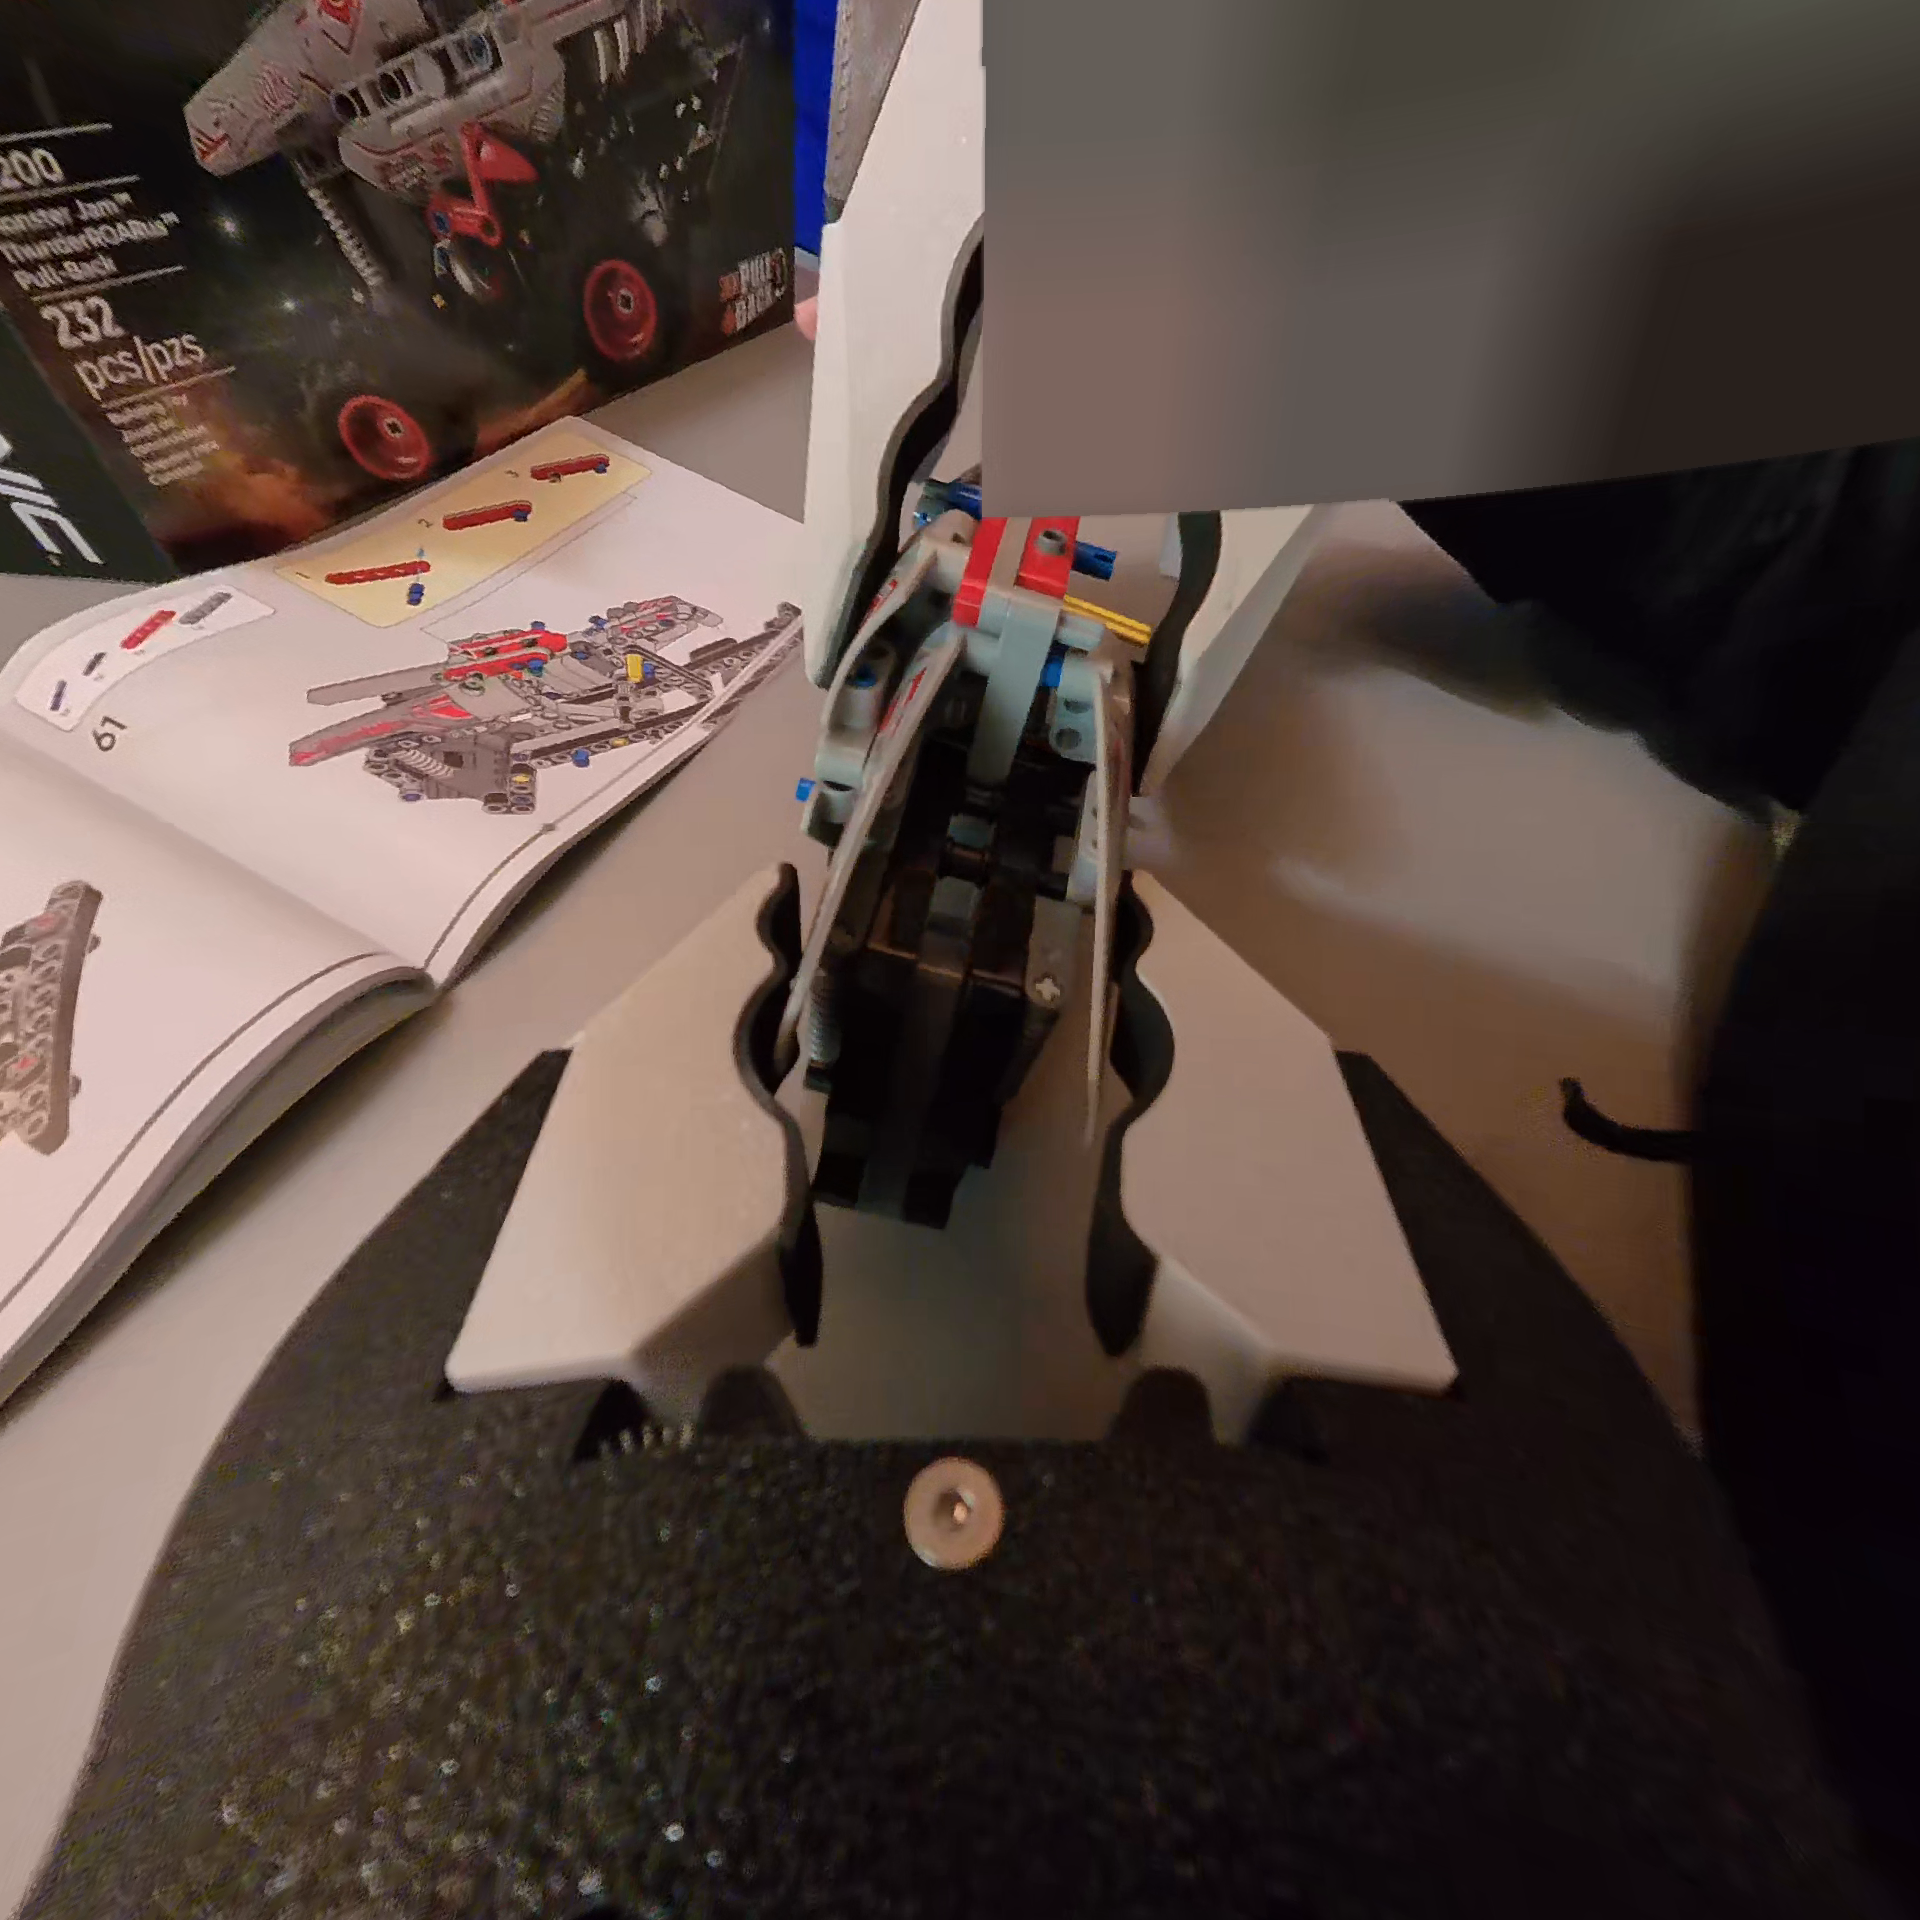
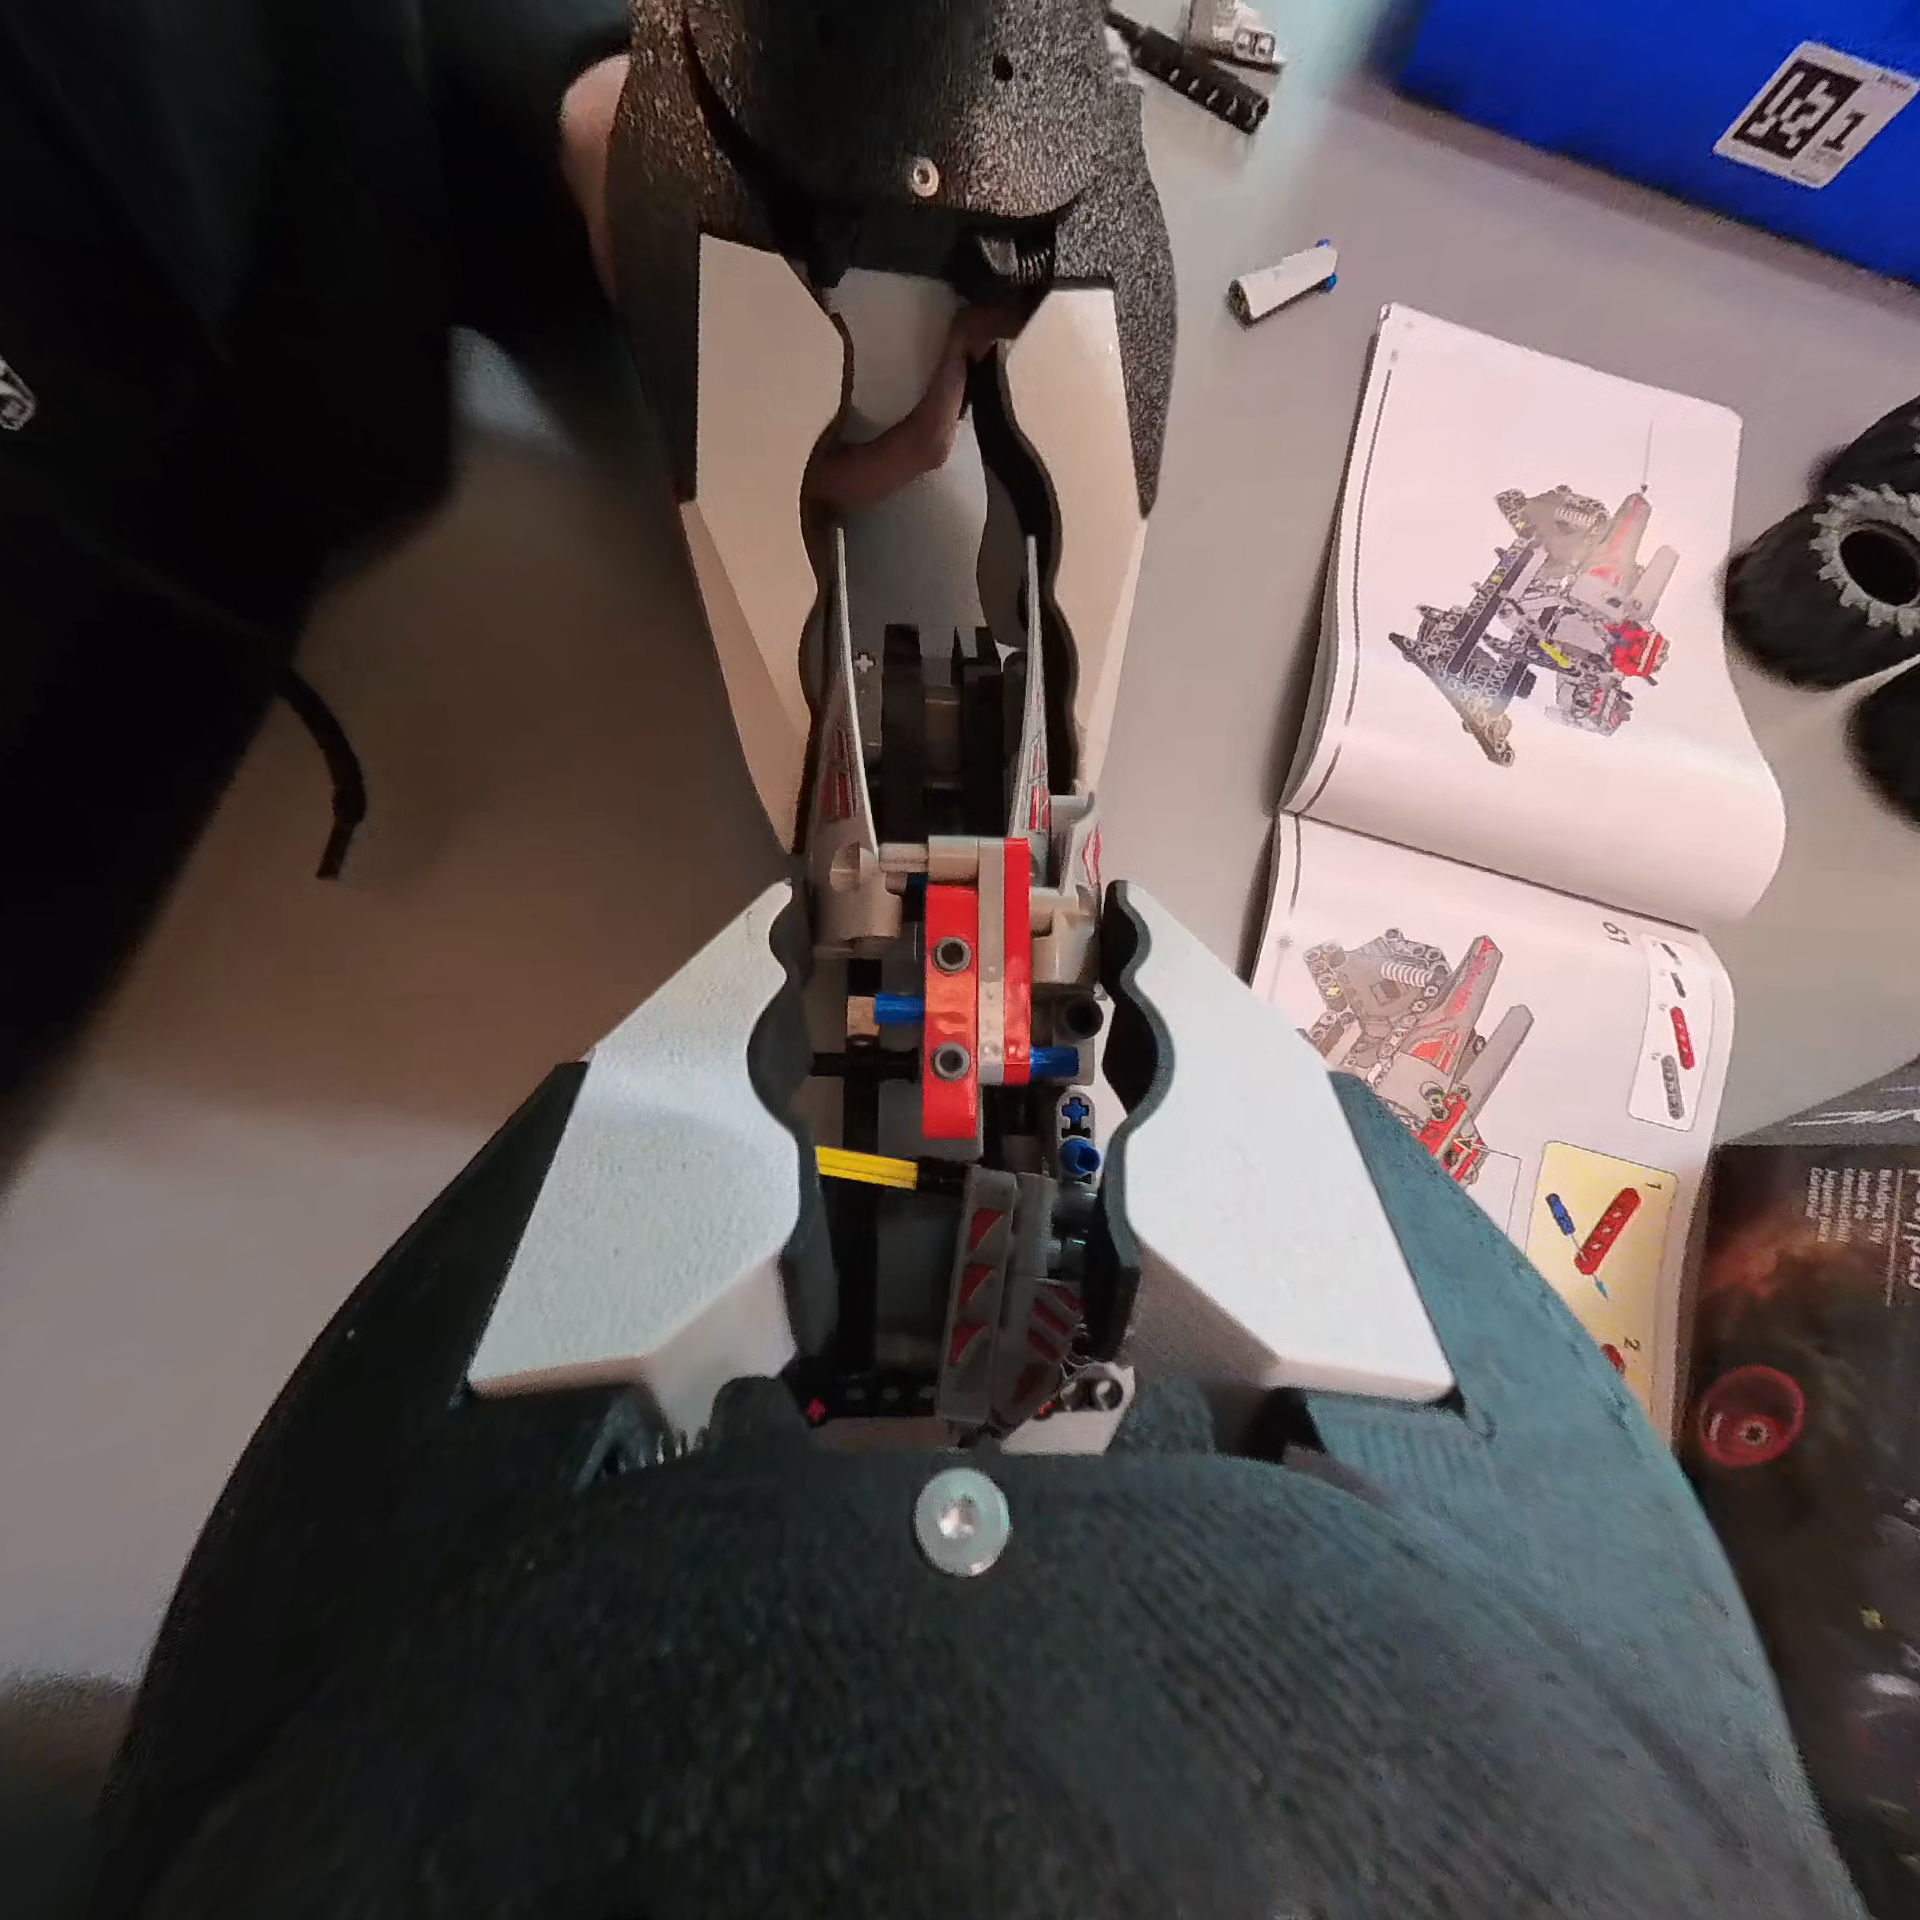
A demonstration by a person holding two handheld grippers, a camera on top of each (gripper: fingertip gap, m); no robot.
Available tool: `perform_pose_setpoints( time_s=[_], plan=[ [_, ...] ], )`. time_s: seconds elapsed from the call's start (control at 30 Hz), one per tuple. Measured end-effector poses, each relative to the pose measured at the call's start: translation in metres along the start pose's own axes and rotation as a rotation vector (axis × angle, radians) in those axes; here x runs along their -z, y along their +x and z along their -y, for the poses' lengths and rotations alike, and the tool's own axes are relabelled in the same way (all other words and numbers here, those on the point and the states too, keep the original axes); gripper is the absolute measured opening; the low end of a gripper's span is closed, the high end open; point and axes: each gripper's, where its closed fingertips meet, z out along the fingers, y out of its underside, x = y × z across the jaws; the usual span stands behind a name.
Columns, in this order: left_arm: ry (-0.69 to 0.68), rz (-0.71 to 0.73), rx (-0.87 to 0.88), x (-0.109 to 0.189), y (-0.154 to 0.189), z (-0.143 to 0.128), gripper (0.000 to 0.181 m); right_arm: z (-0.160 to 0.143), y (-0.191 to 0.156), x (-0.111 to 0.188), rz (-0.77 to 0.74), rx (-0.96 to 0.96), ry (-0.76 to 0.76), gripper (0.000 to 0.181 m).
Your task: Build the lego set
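Observation:
A partly built lego vehicle [image 1: 966, 727], grey and black with red beams, blue pins and a yellow axle, is held above the grey table between both grippers. My left gripper [image 1: 951, 935] is shut on its black end. The white fingers [image 1: 873, 364] of the right gripper reach in from the top and clamp the red and grey end. In the right wrist view my right gripper [image 2: 951, 935] is shut on that end of the vehicle [image 2: 951, 1039], and the left gripper [image 2: 935, 748] faces it, clamped on the far end.
An open instruction booklet [image 1: 364, 779] lies on the table, also in the right wrist view [image 2: 1507, 623]. The set's box [image 1: 364, 208] stands behind it. Black tyres [image 2: 1829, 592], a small grey part with a blue pin [image 2: 1283, 278] and a blue bin [image 2: 1662, 135] are nearby. A dark sleeve [image 2: 208, 416] is close. Left and right tips are no more than a few centimetres apart.

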Motion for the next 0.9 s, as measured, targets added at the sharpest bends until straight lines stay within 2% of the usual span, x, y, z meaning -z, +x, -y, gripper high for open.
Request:
perform_pose_setpoints(
  time_s=[0.17, 0.33, 0.5, 0.63, 0.8, 0.9],
  plan=[
    [0.016, 0.020, 0.022, -0.004, -0.005, 0.004, 0.069, -0.002, 0.005, 0.001, -0.049, -0.026, 0.002, 0.053],
    [0.029, 0.063, 0.040, -0.005, -0.009, 0.006, 0.071, -0.003, 0.007, 0.002, -0.067, -0.053, 0.015, 0.053],
    [0.033, 0.083, -0.039, -0.010, -0.004, 0.009, 0.070, -0.007, 0.003, 0.008, -0.119, -0.034, -0.018, 0.053],
    [0.066, 0.098, -0.142, -0.012, 0.003, 0.016, 0.067, -0.008, -0.003, 0.015, -0.151, -0.030, 0.017, 0.053],
    [0.044, 0.109, -0.252, -0.017, 0.011, 0.013, 0.066, -0.010, -0.012, 0.016, -0.176, 0.026, 0.014, 0.054],
    [0.044, 0.099, -0.268, -0.017, 0.010, 0.013, 0.063, -0.010, -0.013, 0.016, -0.184, 0.038, -0.004, 0.053]
  ],
)
